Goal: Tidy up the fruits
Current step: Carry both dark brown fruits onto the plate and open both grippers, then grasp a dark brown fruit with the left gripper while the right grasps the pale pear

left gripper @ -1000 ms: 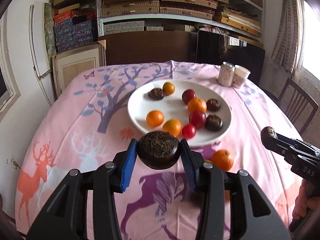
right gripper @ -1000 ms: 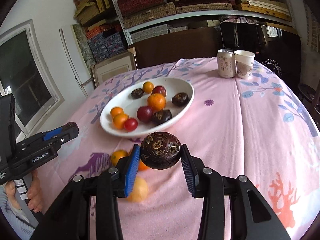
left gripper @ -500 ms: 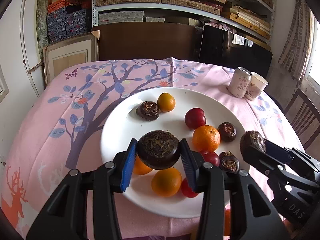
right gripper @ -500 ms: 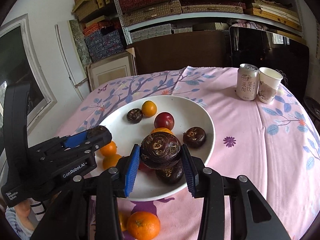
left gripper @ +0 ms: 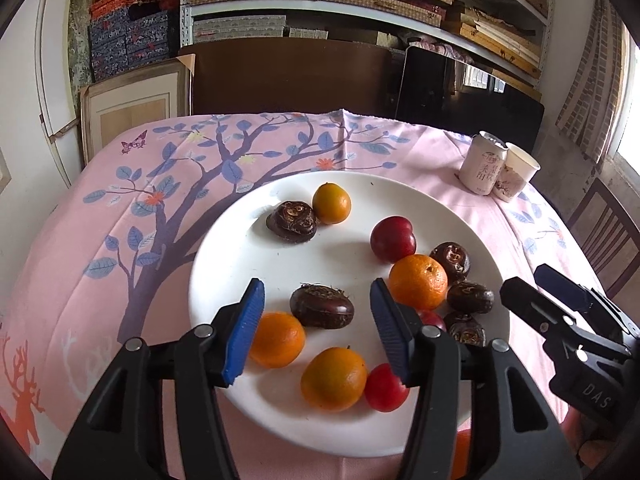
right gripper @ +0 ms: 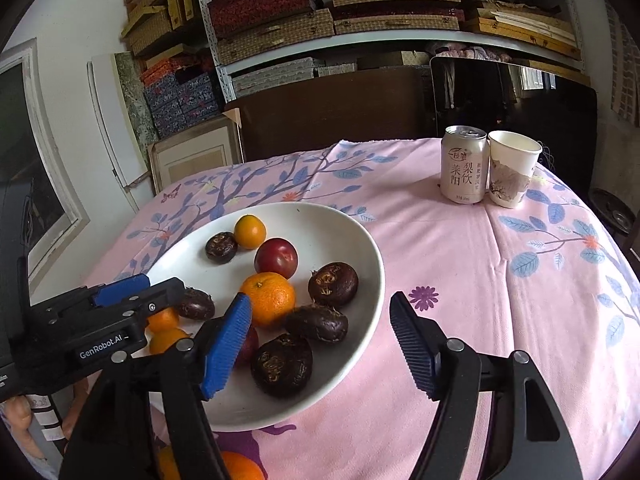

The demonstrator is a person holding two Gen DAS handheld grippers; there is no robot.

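White plate (left gripper: 224, 264) near the tabletop's middle holds the fruits — dark water chestnuts (left gripper: 322, 311), oranges (left gripper: 418, 281), red plums (left gripper: 393, 239). Left gripper (left gripper: 318, 330) and right gripper (right gripper: 322, 342) both gape empty over it; can (right gripper: 464, 165) and paper cup (right gripper: 513, 168) stand at the far-right edge.

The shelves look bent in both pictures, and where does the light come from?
Left wrist view: fisheye lens bows the shelves; daylight glares at the right edge, window. Right wrist view: same bowing, dark corners, soft shadows in the plate.
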